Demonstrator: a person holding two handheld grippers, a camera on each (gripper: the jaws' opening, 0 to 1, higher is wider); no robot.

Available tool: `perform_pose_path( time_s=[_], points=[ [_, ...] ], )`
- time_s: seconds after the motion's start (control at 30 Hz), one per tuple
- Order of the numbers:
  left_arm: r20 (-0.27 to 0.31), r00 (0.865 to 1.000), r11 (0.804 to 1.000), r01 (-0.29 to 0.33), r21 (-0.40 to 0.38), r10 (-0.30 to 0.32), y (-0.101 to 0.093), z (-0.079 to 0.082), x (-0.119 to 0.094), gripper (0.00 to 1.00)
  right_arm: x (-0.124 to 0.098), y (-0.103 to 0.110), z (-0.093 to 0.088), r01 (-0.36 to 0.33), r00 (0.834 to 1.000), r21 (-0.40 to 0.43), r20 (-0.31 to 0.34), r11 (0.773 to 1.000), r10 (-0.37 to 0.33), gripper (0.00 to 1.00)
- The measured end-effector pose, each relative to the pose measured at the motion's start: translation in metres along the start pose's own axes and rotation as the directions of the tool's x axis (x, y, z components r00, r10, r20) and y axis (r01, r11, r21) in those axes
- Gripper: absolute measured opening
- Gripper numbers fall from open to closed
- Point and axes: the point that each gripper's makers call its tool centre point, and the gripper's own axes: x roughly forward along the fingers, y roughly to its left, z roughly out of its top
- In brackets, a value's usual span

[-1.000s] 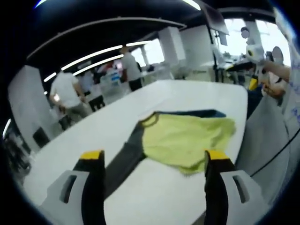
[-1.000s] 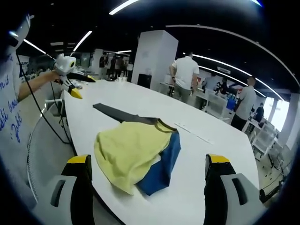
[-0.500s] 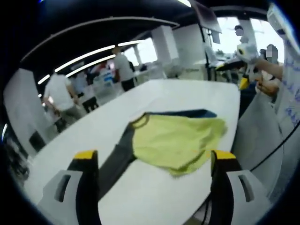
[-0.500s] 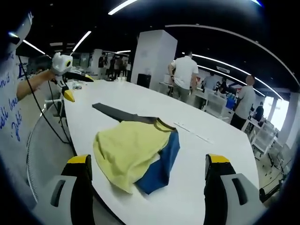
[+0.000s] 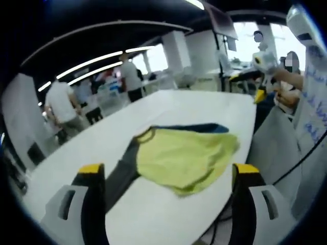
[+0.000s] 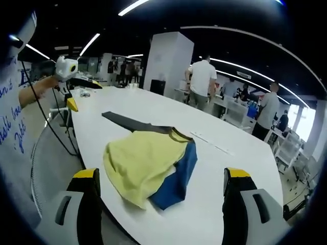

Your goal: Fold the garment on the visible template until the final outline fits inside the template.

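Garment (image 6: 145,166) lies crumpled on white table (image 6: 235,168), near edge closest to person. Yellow body on top, blue layer beneath, dark sleeve (image 6: 127,122) stretched flat away from it. No template outline discernible. Left tool (image 5: 168,171) and right tool (image 6: 161,176) both wide apart, holding nothing, hovering short of cloth. Fabric looks thin, limp, light; likely drapes and slides easily. Best hold: hem corners or shoulder seams.

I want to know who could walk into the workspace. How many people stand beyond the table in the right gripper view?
3 clearly: one in a white shirt by the pillar, one in grey farther right, one dark figure beside them. Others may be hidden in the dim far background.
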Motion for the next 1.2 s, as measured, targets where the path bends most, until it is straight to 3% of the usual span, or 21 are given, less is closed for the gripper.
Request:
perform_pose_path(
  time_s=[0.27, 0.5, 0.8, 0.87, 1.2],
  points=[
    [-0.025, 0.999, 0.999, 0.025, -0.026, -0.026, -0.012, -0.006, -0.005, 1.00, -0.002, 0.001, 0.000, 0.001, 1.000, 0.004, 0.004, 1.000, -0.001, 1.00],
    [-0.013, 0.999, 0.997, 0.041, -0.062, -0.042, -0.020, -0.006, -0.006, 1.00, -0.004, 0.003, -0.001, -0.003, 1.000, 0.028, 0.011, 1.000, 0.003, 1.00],
    [-0.014, 1.000, 0.997, 0.027, -0.072, -0.028, -0.017, -0.007, -0.003, 1.00, -0.003, 0.001, -0.010, 0.004, 1.000, 0.059, -0.004, 0.998, -0.004, 1.00],
    [-0.006, 1.000, 0.994, 0.029, -0.110, -0.030, -0.014, -0.009, -0.002, 1.00, -0.002, 0.000, -0.014, 0.012, 1.000, 0.063, -0.014, 0.998, -0.011, 1.00],
    [-0.014, 0.999, 0.994, 0.037, -0.102, -0.039, -0.017, -0.010, 0.000, 1.00, 0.001, -0.002, -0.021, 0.017, 0.999, 0.087, -0.030, 0.996, -0.014, 1.00]
  ],
)
